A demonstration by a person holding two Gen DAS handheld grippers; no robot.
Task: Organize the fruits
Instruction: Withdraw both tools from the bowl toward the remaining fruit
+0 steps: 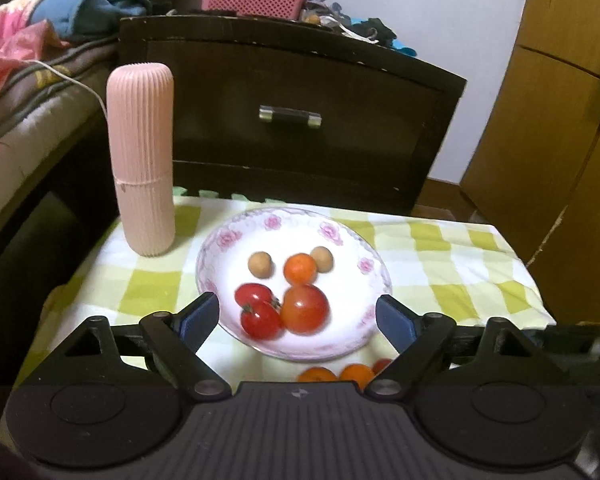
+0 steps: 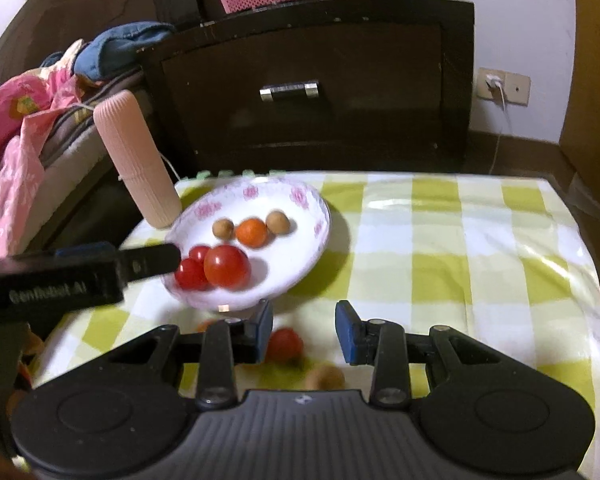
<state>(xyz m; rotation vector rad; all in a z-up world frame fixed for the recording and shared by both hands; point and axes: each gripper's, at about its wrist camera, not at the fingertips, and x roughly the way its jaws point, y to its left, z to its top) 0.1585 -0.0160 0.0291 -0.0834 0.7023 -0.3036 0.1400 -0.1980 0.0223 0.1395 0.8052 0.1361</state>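
A white floral plate (image 1: 340,236) (image 2: 312,216) on the checked tablecloth holds three red tomatoes (image 1: 305,309) (image 2: 226,266), one orange fruit (image 1: 300,268) (image 2: 252,233) and two small brown fruits (image 1: 260,265) (image 2: 278,222). My left gripper (image 1: 298,316) is open and empty, hovering over the plate's near side; it also shows in the right wrist view (image 2: 148,262). My right gripper (image 2: 304,330) is open, low over the cloth in front of the plate. A loose red tomato (image 2: 285,345) lies by its left finger, a brown fruit (image 2: 326,377) nearer. Two orange fruits (image 1: 340,374) lie below the plate.
A tall pink ribbed container (image 1: 142,160) (image 2: 138,168) stands at the table's far left beside the plate. A dark wooden nightstand (image 1: 292,120) stands behind the table. A bed with clothes (image 1: 28,60) lies to the left. The table's right side (image 2: 480,260) is bare cloth.
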